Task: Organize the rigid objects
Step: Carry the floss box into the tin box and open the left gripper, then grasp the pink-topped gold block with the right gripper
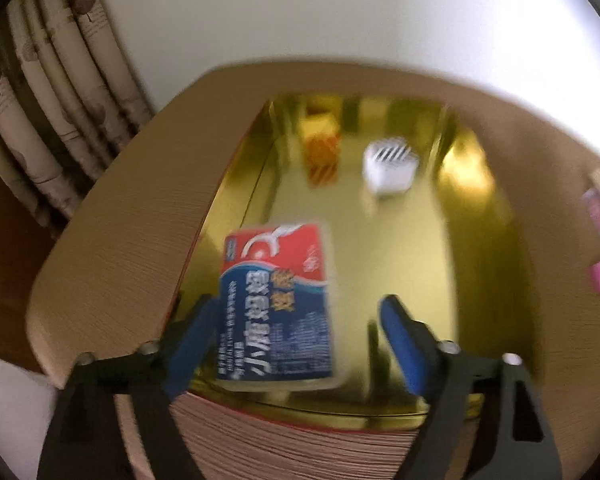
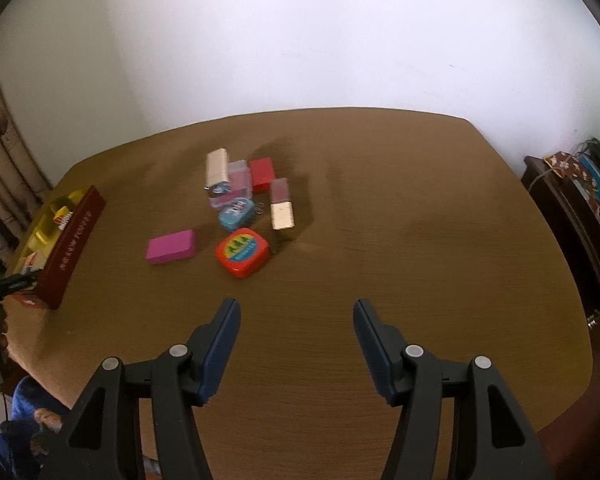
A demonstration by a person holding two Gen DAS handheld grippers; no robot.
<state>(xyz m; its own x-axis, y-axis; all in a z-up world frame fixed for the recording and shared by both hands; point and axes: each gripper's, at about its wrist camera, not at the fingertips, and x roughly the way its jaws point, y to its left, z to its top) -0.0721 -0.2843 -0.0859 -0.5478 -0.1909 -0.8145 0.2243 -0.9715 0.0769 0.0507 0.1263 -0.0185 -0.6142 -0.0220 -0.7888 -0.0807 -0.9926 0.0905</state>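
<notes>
In the left wrist view a red-and-blue printed box [image 1: 278, 304] lies in the near part of a gold-lined tin [image 1: 400, 248]. My left gripper [image 1: 300, 312] is open over it, its left finger beside the box's edge. An orange packet [image 1: 322, 156] and a white striped box [image 1: 390, 168] sit at the tin's far end. In the right wrist view my right gripper [image 2: 296, 312] is open and empty above the brown table [image 2: 380, 260]. Ahead lie a pink block [image 2: 171, 246], a red-orange tape measure [image 2: 243, 252], a blue tin [image 2: 236, 213] and several small boxes [image 2: 260, 176].
The tin's red outer wall [image 2: 74, 248] stands at the table's left edge in the right wrist view. A curtain [image 1: 52, 112] hangs behind the left side. A dark cabinet [image 2: 572, 232] stands to the right of the table. A white wall is behind.
</notes>
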